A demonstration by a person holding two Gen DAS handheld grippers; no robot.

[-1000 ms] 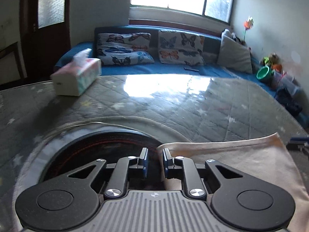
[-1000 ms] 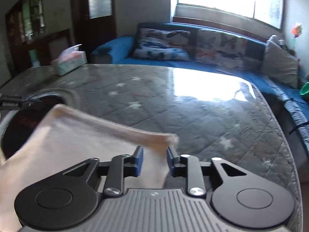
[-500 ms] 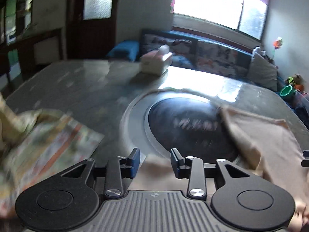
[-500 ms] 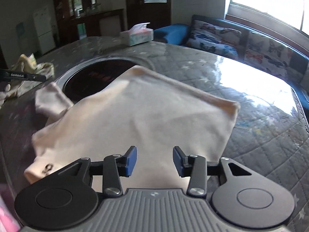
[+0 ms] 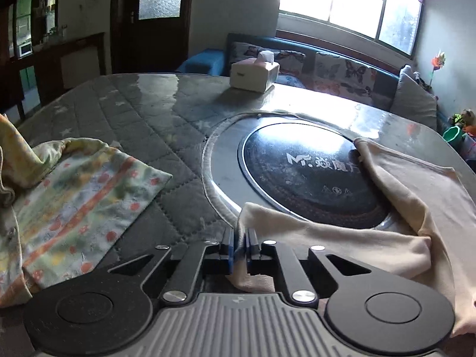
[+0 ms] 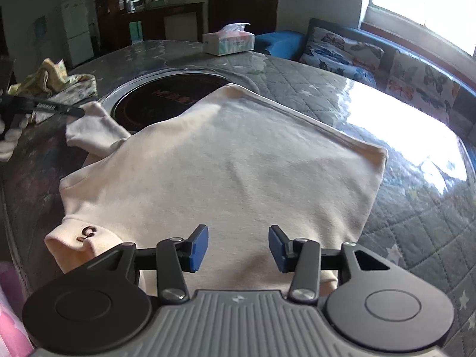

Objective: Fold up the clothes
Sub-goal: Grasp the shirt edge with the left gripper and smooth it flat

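Observation:
A cream shirt point(image 6: 238, 163) lies spread on the quilted table, partly over the round black hob. Its sleeve point(image 5: 297, 232) stretches toward the left. My left gripper point(image 5: 239, 244) is shut on the cuff end of that sleeve, and cloth shows between the blue pads. The right wrist view catches the same grip from the side at the sleeve's tip point(image 6: 89, 110). My right gripper point(image 6: 238, 247) hovers over the near part of the shirt, its jaws opening with nothing pinched between them.
A round black hob point(image 5: 297, 175) with a metal rim is set into the table. A floral patterned garment point(image 5: 74, 196) lies crumpled at the left. A tissue box point(image 5: 254, 74) stands at the far edge. A blue sofa with butterfly cushions point(image 6: 357, 50) runs behind.
My left gripper swung left from the shirt's corner to the sleeve, opened, then shut on the cuff. My right gripper let go of the shirt's corner, drew back and opened wider.

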